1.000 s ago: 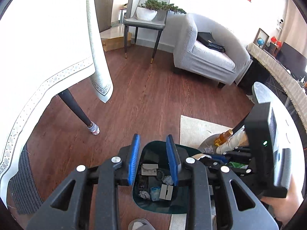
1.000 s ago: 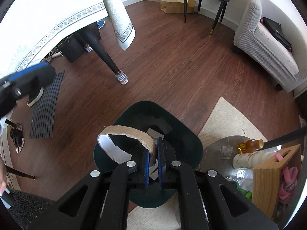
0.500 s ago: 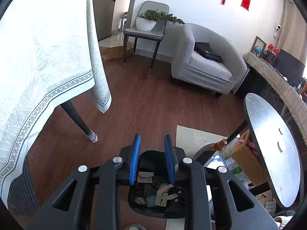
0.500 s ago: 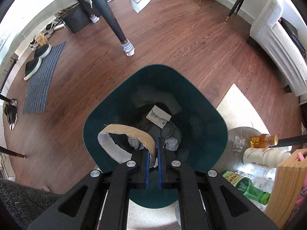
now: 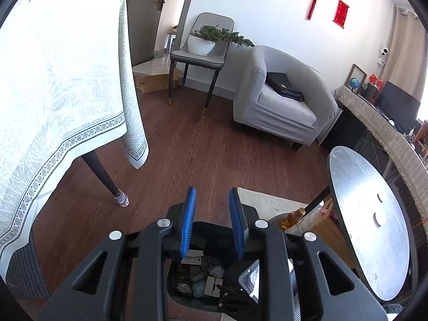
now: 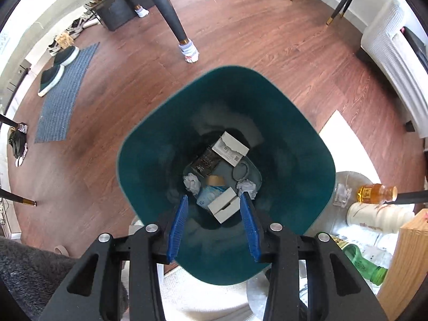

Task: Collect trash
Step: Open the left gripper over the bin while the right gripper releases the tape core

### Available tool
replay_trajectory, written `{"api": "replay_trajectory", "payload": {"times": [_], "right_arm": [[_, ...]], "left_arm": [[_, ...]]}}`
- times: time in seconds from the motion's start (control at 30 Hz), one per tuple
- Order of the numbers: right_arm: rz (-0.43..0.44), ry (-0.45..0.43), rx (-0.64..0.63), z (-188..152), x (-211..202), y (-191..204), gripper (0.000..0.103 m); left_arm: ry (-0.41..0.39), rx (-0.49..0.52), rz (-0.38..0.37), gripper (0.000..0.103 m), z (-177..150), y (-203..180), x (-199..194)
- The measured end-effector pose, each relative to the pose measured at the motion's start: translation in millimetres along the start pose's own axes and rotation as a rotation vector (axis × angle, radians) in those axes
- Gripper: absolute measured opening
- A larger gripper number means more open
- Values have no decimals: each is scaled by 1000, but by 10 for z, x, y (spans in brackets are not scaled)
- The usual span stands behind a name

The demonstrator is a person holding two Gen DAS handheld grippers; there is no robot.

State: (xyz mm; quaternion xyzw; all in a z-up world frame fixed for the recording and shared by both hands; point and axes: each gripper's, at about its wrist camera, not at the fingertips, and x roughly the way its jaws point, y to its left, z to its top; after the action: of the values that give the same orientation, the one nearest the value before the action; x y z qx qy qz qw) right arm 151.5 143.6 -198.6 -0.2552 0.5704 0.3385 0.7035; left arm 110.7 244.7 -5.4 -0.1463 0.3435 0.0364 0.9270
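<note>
The dark teal trash bin (image 6: 227, 176) fills the middle of the right wrist view, sitting on the wood floor (image 6: 112, 107), with white boxes (image 6: 230, 148), crumpled paper (image 6: 192, 183) and other scraps at the bottom. The right gripper (image 6: 214, 227) hangs right over it, jaws opening with nothing between them. The left gripper (image 5: 212, 223) has its fingers apart and empty too, bin (image 5: 198, 278) low in its frame. Bottles (image 6: 377, 194) sit at the right edge.

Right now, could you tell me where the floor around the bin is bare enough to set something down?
Bare wood floor lies between the bin, the table leg and the armchair. The low round shelf beside the bin is crowded with bottles; the bin bottom is littered.
</note>
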Motion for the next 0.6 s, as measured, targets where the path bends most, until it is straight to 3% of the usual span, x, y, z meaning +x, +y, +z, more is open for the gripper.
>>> {"api": "replay_trajectory", "payload": {"times": [0.2,0.6], "right_arm": [[82,-66,26,-36,-334,38,41],[118,-252,15,-193,-1259,58,41]], "left_arm": [[-22,15,4,28,71,-86,-42],[-93,40,31,40,196,-236,-233]]}}
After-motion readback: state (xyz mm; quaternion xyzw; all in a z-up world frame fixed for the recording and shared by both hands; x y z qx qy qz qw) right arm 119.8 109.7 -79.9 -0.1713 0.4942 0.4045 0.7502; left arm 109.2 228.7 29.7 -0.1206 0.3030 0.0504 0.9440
